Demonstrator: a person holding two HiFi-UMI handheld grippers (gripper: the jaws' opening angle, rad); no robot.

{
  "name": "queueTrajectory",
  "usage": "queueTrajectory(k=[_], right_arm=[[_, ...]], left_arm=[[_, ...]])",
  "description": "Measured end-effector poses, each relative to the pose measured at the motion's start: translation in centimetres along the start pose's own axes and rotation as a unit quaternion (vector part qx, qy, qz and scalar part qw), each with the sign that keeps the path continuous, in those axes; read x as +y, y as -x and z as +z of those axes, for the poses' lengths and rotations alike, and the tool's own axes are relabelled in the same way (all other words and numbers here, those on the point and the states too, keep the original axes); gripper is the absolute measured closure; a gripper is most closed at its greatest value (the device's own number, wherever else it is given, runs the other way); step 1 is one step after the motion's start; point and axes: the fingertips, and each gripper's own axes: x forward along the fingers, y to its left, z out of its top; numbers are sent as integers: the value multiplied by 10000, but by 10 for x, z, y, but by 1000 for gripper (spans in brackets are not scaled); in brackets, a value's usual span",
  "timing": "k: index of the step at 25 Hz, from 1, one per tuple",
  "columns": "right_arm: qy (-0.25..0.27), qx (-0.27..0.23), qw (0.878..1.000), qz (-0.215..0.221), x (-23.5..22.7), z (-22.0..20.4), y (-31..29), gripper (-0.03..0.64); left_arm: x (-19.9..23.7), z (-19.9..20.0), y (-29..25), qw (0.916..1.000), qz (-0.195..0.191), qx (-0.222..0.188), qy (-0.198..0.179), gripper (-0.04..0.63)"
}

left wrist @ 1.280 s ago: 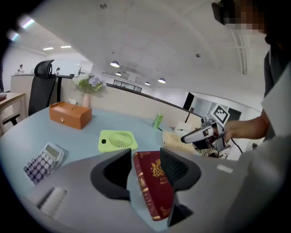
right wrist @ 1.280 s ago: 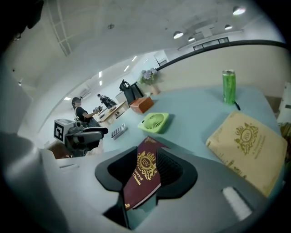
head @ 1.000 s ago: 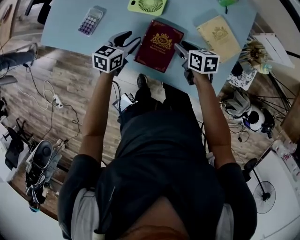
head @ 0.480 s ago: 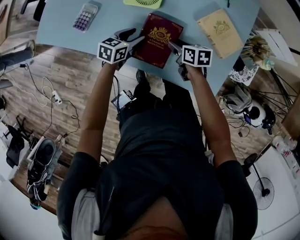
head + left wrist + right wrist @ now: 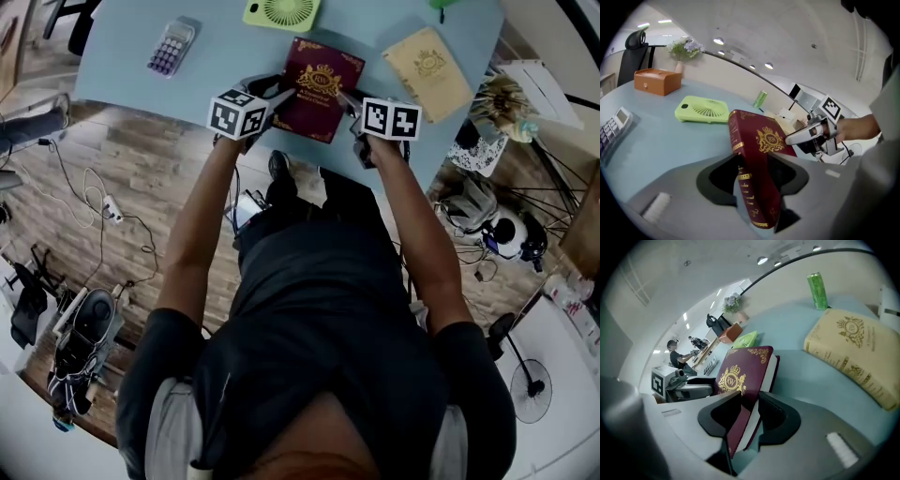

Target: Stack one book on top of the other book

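A dark red book (image 5: 319,89) with a gold crest lies near the front edge of the pale blue table (image 5: 122,66). A tan book (image 5: 427,70) lies to its right, apart from it. My left gripper (image 5: 277,92) is at the red book's left side. In the left gripper view the jaws (image 5: 754,164) clasp the spine of the red book (image 5: 759,140). My right gripper (image 5: 349,101) has just been closing, and in the right gripper view its jaws (image 5: 750,401) press on the page edge of the red book (image 5: 740,371). The tan book (image 5: 853,352) lies beyond.
A calculator (image 5: 171,47) lies at the table's left. A green fan (image 5: 281,11) sits behind the red book. A green can (image 5: 816,284) stands at the back, and an orange box (image 5: 657,80) on the far side. Below the table's front edge are wooden floor and cables.
My left gripper has moved right, onto the red book's left edge. The right gripper has shifted slightly left and sits against the book's right edge.
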Motion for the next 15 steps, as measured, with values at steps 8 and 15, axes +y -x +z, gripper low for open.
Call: queueTrajectory(k=[8, 15], right_arm=[[200, -475, 9984, -229, -13, 41, 45, 515], [240, -824, 9956, -377, -26, 69, 77, 517]], left_arm=[[-35, 44, -6, 9990, -70, -323, -291, 354], [-58, 78, -17, 9973, -195, -466, -527, 354]])
